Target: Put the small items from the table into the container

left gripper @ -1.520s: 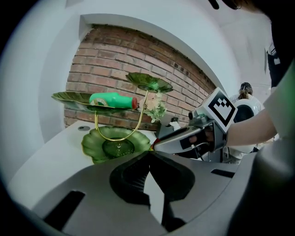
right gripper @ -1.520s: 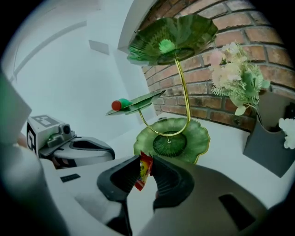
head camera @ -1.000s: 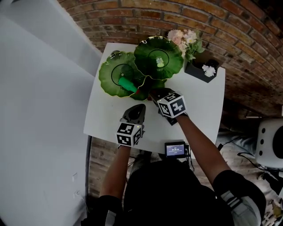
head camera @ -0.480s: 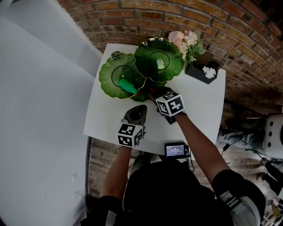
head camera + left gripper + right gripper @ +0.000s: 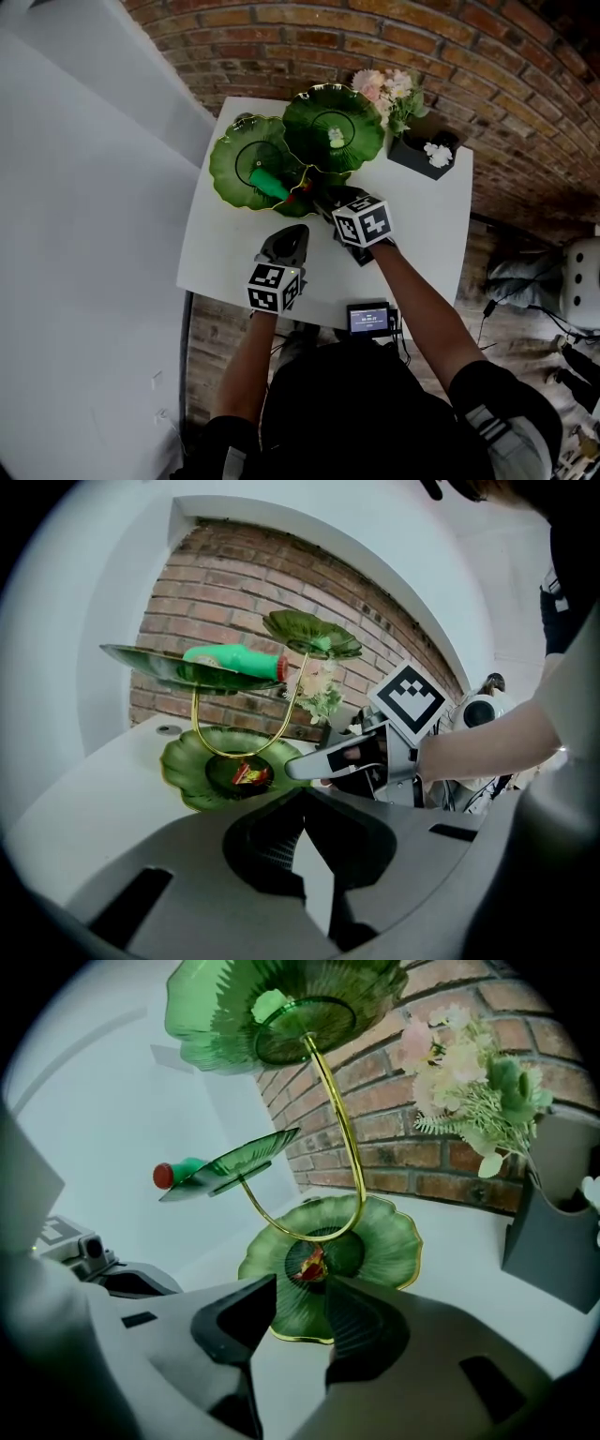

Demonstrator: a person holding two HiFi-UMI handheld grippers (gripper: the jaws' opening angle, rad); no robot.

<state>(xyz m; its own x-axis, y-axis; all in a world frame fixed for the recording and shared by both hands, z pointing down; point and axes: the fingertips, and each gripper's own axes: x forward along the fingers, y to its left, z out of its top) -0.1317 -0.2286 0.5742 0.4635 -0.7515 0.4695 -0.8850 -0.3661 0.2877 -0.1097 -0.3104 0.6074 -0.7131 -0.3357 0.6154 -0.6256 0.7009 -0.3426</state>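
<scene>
One candy (image 5: 312,1265) lies in the lowest of three dishes (image 5: 392,1241); right gripper's (image 5: 302,1290) fingers (image 5: 367,1321) opening empty, left gripper's (image 5: 302,797) closed.

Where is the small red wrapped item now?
In the right gripper view the small red wrapped item lies at the centre of the lowest green dish, just beyond the right gripper, its empty jaws opening, and below the green bottle.

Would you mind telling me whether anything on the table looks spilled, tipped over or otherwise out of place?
Nothing looks spilled or damaged. The only oddity is the green bottle lying on its side on the middle dish; the wrapped sweet sits neatly in the bottom dish.
</scene>
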